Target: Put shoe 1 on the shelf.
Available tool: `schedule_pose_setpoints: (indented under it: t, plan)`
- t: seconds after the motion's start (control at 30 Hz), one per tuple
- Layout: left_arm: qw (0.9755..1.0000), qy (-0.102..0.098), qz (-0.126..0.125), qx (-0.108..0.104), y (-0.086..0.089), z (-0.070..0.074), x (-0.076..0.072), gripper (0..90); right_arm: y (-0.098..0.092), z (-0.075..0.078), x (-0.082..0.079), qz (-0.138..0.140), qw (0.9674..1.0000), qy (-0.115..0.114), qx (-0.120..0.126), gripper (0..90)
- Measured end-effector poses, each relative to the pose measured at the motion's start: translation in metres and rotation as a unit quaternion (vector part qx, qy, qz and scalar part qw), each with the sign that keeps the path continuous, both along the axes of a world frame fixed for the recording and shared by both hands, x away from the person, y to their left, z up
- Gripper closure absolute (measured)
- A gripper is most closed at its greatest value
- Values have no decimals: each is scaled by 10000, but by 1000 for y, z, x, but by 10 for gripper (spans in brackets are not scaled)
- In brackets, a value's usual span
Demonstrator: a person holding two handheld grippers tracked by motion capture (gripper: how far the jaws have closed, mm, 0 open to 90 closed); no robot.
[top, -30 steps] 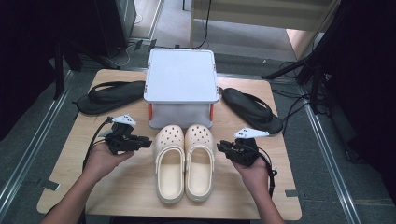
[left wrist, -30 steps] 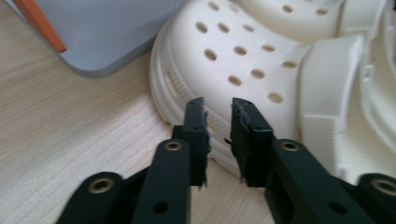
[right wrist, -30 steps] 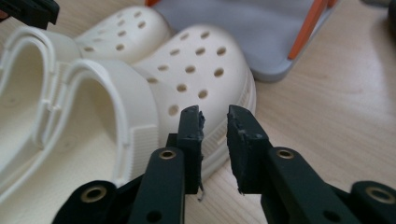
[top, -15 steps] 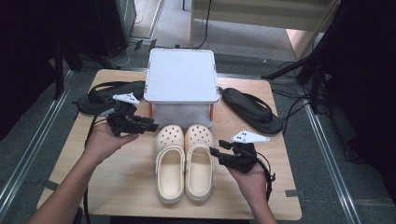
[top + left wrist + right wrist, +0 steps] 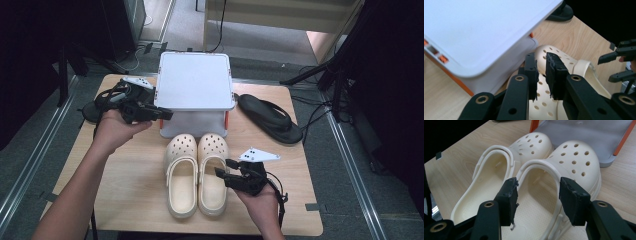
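The right gripper (image 5: 223, 169) sits low and right of centre in the high view, its jaws spread wide and just opened further, with nothing pinched between them; in the right gripper view they frame the heel opening of the right-hand clog (image 5: 564, 182), one pad over the footbed, the other outside the side wall. I read the step as taking hold of that clog, and to do it well the gripper should ease forward so the side wall sits squarely between the pads, then close on the thick rim rather than the thin heel strap, which would flex and let the shoe swing. Up at the left of the high view the left gripper (image 5: 167, 115) hangs at the near left corner of the white box (image 5: 195, 82), jaws drawn in to a narrow gap, having just been closing, and empty in its own view; it looks to be heading for the lid edge, so it should stay off the orange latch (image 5: 442, 58). The clogs (image 5: 196, 172) stand side by side at the centre of the wooden table (image 5: 130, 175), toes touching the box front: cream, soft-looking foam, round holes across the toes, straps folded forward over the openings. A black sandal (image 5: 270, 117) lies to the right of the box.
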State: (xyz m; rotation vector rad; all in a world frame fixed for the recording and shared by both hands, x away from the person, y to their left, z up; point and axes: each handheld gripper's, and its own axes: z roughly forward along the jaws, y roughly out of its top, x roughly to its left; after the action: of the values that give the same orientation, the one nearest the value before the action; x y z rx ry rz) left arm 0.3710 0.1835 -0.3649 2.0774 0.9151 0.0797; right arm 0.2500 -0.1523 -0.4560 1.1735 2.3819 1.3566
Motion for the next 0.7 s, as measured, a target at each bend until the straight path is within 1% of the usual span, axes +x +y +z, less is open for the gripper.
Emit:
schedule_pose_setpoints:
  t: [0.07, 0.1, 0.13, 0.17, 0.23, 0.27, 0.3, 0.37, 0.4, 0.43, 0.47, 0.53, 0.7]
  plan:
    - [10000, -40, -29, 18, -3, 6, 6, 811, 1, 0, 0, 12, 10000, -6, -1, 500]
    - [10000, -49, -33, 34, -4, 9, 10, 814, 3, 0, -1, 9, 10000, 27, 8, 500]
    - [9999, -63, -17, 82, -5, 11, 14, 817, 4, 0, -2, 16, 10000, 24, 1, 500]
    - [9999, -83, -6, 109, -7, 13, 18, 821, 5, 0, -3, 8, 10000, -18, -27, 500]
    - [9999, -67, -24, 90, -9, 15, 26, 828, 8, -1, -6, 12, 10000, 12, -11, 500]
    - [9999, -87, -17, 105, -10, 15, 30, 833, 10, -2, -7, 1, 10000, -14, -43, 499]
    - [9999, -58, -25, 141, -11, 15, 34, 840, 11, -2, -8, -7, 10000, -30, -75, 499]
    - [9999, -29, -4, 167, -12, 13, 42, 849, 13, -2, -10, -30, 10000, -13, -56, 500]
    - [9999, -38, 17, 132, -12, 12, 45, 855, 14, -2, -10, -31, 10000, -4, -54, 501]
    - [10000, -13, 28, 64, -12, 12, 46, 860, 15, -2, -11, -38, 10000, 45, -40, 500]
    - [10000, -29, 31, 70, -13, 10, 48, 863, 15, -2, -12, -37, 10000, 30, -29, 501]
    - [9998, -49, 13, 171, -15, 7, 51, 873, 18, -4, -13, -85, 9999, 28, -48, 500]
    - [9997, -67, 14, 234, -16, -1, 53, 900, 32, -8, -17, -151, 9997, -23, -166, 479]
